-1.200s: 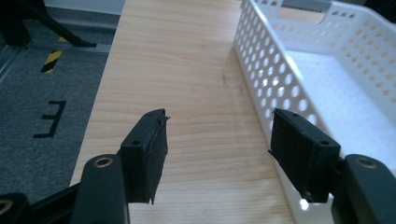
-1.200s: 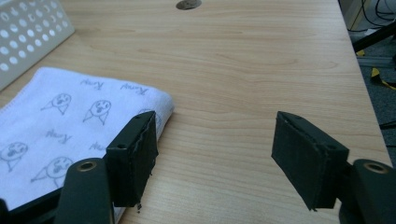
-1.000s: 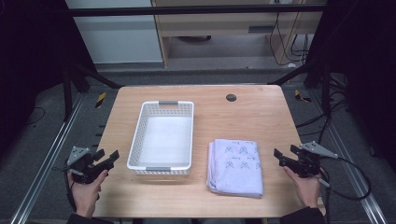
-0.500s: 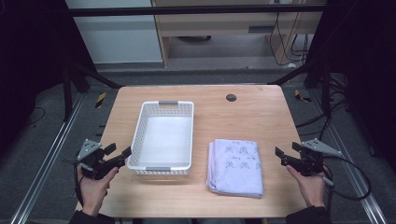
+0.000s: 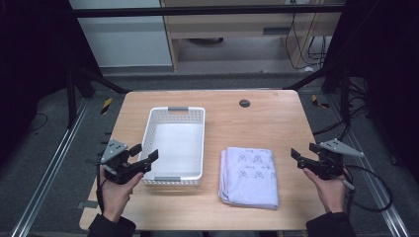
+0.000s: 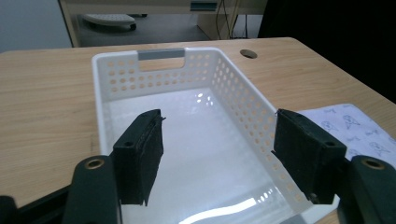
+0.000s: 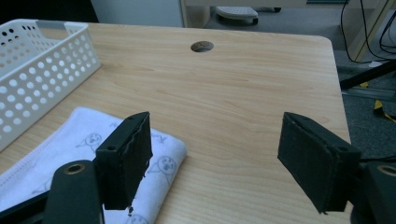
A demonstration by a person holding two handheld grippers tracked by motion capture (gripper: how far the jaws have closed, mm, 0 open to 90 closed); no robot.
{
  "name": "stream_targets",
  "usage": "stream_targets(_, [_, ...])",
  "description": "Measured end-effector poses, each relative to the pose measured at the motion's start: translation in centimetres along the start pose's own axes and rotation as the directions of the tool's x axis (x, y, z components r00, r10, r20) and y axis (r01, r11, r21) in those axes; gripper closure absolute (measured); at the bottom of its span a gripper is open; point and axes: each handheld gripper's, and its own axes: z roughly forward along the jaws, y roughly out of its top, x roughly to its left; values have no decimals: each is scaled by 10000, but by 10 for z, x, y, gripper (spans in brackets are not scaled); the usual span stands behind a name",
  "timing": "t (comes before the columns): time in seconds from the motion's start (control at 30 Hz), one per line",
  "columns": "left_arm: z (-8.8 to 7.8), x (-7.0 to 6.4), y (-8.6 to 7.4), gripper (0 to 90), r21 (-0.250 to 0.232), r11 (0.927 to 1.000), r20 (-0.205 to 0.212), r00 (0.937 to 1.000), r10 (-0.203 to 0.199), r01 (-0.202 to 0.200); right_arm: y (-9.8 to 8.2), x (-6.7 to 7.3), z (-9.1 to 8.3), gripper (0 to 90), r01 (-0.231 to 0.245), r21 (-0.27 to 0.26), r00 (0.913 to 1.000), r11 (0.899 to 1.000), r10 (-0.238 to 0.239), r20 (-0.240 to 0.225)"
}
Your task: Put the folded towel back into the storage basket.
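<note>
A white perforated basket (image 5: 202, 143) with grey handles stands empty at the table's middle left; its far wall (image 6: 121, 77) faces the left gripper view. To its right lies a folded pale lilac cloth (image 5: 249, 175) printed with small faces, also in both gripper views (image 6: 355, 123) (image 7: 56, 158). My left gripper (image 5: 145, 152) hovers at the basket's near left corner. Its jaws have just been opening and stand open over the basket's inside (image 6: 219, 126), nothing between them. My right gripper (image 5: 304, 150) hovers open just right of the cloth, above bare wood (image 7: 217, 126).
The wooden table (image 5: 276, 118) has a round cable hole (image 5: 244, 103) near its far edge. Bare wood stretches behind the cloth and left of the basket. Dark frame legs and floor rails flank the table.
My left gripper has moved right and up, from the table's left edge to the basket's near corner. The right gripper has risen a little beside the cloth.
</note>
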Motion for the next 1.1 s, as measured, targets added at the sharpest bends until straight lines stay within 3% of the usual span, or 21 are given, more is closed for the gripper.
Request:
stream_targets(0.23, [16,-36,12,326,-1,9992,598,9974,404,-405,14,8,5,257,121,-71,9997,9999,-122,-208])
stream_targets(0.27, [16,-36,12,329,-1,9992,598,9974,404,-405,14,8,5,257,121,-71,9997,9999,-122,-208])
stream_targets(0.37, [26,-56,14,332,119,9975,879,9938,679,-692,17,11,9,256,191,-44,9995,9998,-192,-241])
stream_targets(0.5, [34,-70,15,335,199,9959,1031,9909,862,-887,19,12,12,251,267,16,9992,9996,-266,-281])
stream_targets(0.6, [44,-86,14,336,370,9924,1195,9864,1125,-1177,19,13,14,245,335,49,9990,9994,-333,-307])
stream_targets(1.1, [74,-134,-1,350,1057,9753,1730,9694,1743,-1942,16,12,21,239,376,193,9988,9991,-369,-336])
